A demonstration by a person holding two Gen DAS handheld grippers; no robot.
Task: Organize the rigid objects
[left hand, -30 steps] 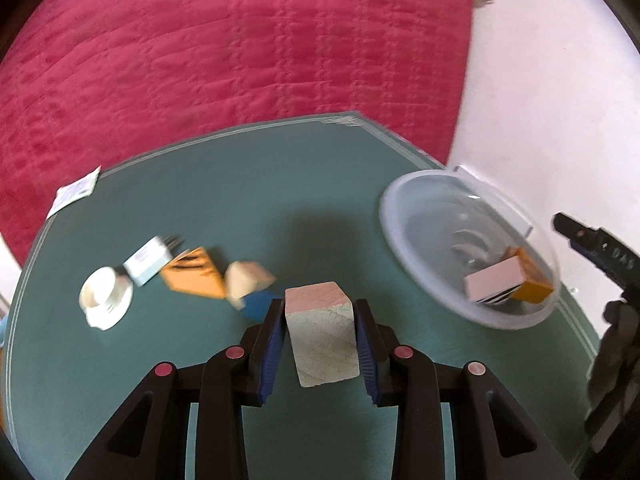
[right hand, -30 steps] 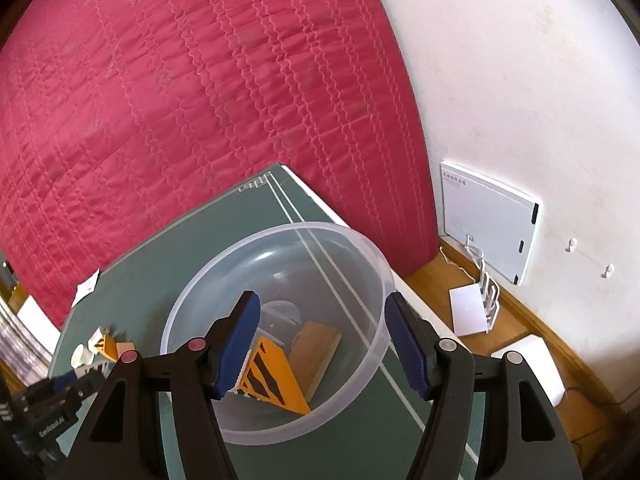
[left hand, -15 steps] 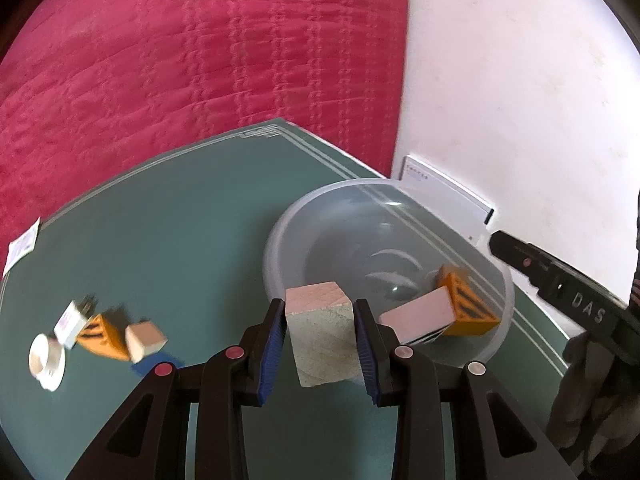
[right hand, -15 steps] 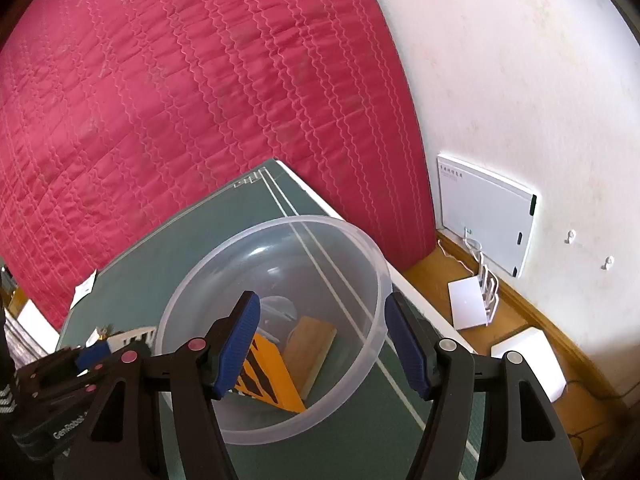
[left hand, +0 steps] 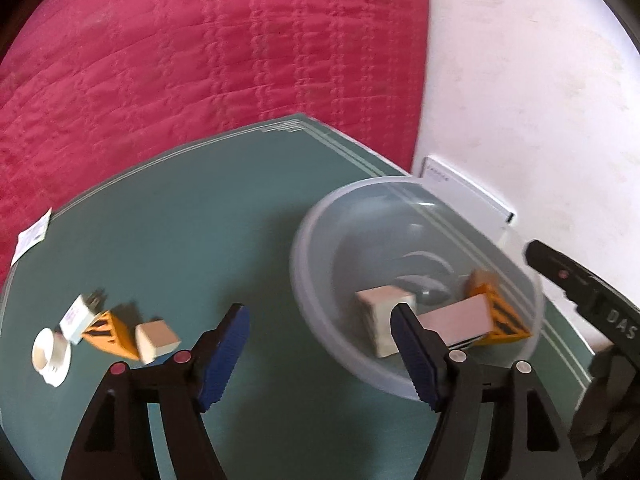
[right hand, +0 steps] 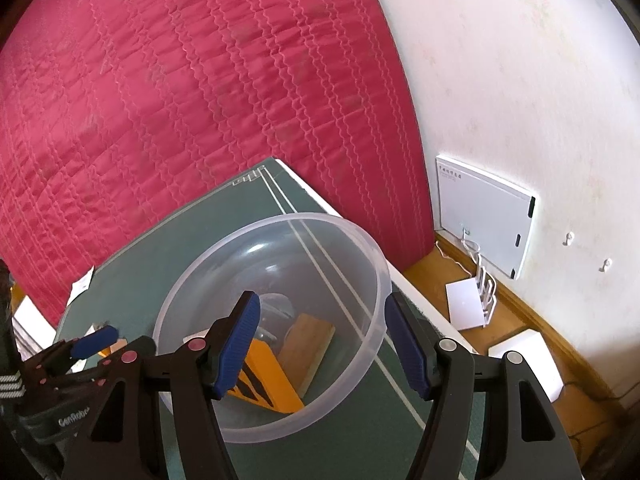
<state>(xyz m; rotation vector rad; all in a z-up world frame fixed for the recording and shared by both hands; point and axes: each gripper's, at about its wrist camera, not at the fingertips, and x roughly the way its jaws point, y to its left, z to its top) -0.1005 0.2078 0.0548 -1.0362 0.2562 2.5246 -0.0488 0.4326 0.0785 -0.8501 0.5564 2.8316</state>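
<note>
A clear plastic bowl stands on the green table. In it lie a pale wooden cube, a flat wooden block and an orange striped wedge. My left gripper is open and empty at the bowl's near rim. On the table at left lie a second wooden cube, an orange striped wedge, a white plug and a white cup. My right gripper is open and empty above the bowl, over the wedge and flat block.
A red quilted cover hangs behind the table. A paper slip lies at the table's far left edge. A white wall panel and white boxes sit on the floor to the right. The left gripper's body shows at lower left.
My left gripper opened and let go of the wooden cube, which now lies in the bowl. The left view swung slightly back to the left. The right gripper stayed open over the bowl.
</note>
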